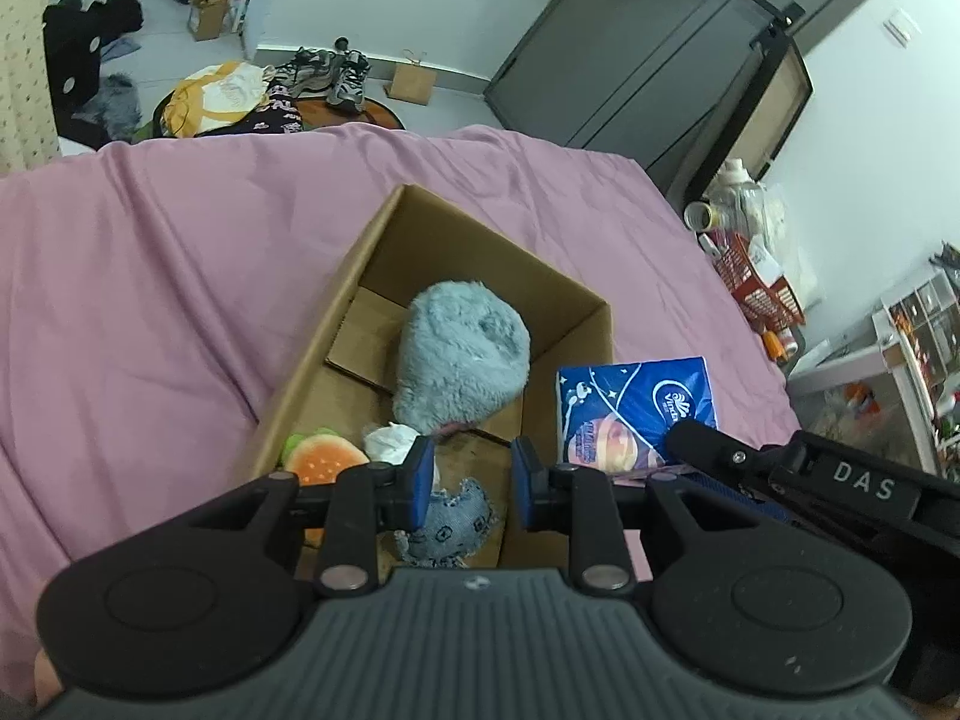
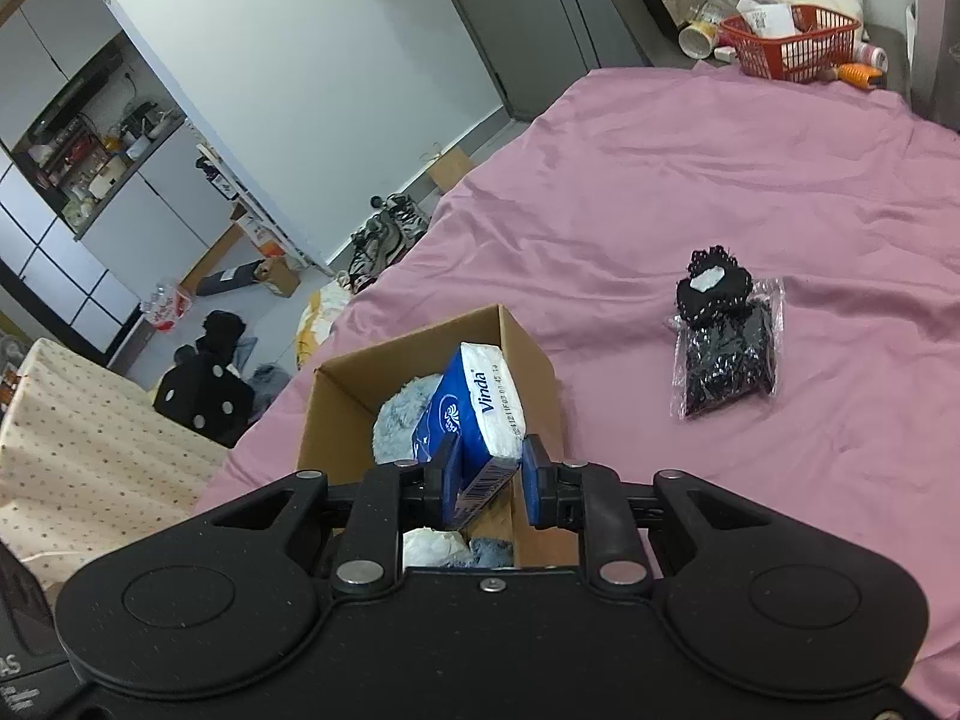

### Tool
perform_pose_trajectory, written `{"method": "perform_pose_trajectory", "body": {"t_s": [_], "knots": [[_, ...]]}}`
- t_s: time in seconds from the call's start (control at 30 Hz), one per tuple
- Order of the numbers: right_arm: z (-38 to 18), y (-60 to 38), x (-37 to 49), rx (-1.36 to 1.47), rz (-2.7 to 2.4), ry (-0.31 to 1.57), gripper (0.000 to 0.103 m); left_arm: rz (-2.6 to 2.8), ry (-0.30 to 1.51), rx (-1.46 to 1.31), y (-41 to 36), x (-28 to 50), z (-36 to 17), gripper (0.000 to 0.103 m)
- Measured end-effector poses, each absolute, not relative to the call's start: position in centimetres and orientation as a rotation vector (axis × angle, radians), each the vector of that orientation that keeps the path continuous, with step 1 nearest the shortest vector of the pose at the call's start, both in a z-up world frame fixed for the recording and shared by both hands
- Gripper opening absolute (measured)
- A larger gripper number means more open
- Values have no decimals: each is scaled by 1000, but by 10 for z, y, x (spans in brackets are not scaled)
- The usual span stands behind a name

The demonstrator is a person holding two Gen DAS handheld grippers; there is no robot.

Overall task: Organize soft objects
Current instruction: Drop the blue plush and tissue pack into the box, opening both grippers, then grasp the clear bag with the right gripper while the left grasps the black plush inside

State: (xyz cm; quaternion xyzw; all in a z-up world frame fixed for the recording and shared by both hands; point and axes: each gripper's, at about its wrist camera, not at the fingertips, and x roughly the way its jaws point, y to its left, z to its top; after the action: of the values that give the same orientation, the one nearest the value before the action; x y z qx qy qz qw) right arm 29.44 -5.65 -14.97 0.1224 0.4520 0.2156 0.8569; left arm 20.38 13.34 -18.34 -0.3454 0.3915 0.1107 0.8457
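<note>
Pink bedsheet (image 2: 690, 168) holds cardboard box (image 1: 480, 252), several soft toys already packed; tissue pack (image 2: 480, 408) is clamped by right tongs (image 2: 489, 483) over it; left tongs (image 1: 472, 483) released, empty; black bagged item (image 2: 726, 348) is left out, right of them

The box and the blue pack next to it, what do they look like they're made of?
The box looks like plain brown corrugated cardboard: matte, with folded flaps. The blue pack seems to be tissues in glossy printed plastic film; white tissue shows through its top. The right gripper holds it over the box.
</note>
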Motion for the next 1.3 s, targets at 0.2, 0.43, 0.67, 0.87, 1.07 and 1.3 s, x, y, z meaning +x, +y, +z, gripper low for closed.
{"method": "perform_pose_trajectory", "body": {"t_s": [0.2, 0.43, 0.67, 0.87, 1.07, 1.3], "knots": [[-151, -53, 294, 254, 425, 968, 32, 248, 822, -721, 139, 200, -181, 33], [-140, -67, 285, 264, 416, 962, 41, 280, 819, -692, 143, 197, -168, 63], [-131, -87, 281, 270, 400, 949, 59, 320, 810, -666, 142, 192, -153, 73], [-128, -103, 281, 271, 414, 956, 69, 322, 817, -621, 132, 194, -140, 81], [-130, -128, 287, 300, 419, 970, 81, 304, 844, -579, 113, 200, -132, 83], [-139, -157, 300, 359, 434, 1001, 81, 292, 866, -525, 89, 211, -128, 83]]}}
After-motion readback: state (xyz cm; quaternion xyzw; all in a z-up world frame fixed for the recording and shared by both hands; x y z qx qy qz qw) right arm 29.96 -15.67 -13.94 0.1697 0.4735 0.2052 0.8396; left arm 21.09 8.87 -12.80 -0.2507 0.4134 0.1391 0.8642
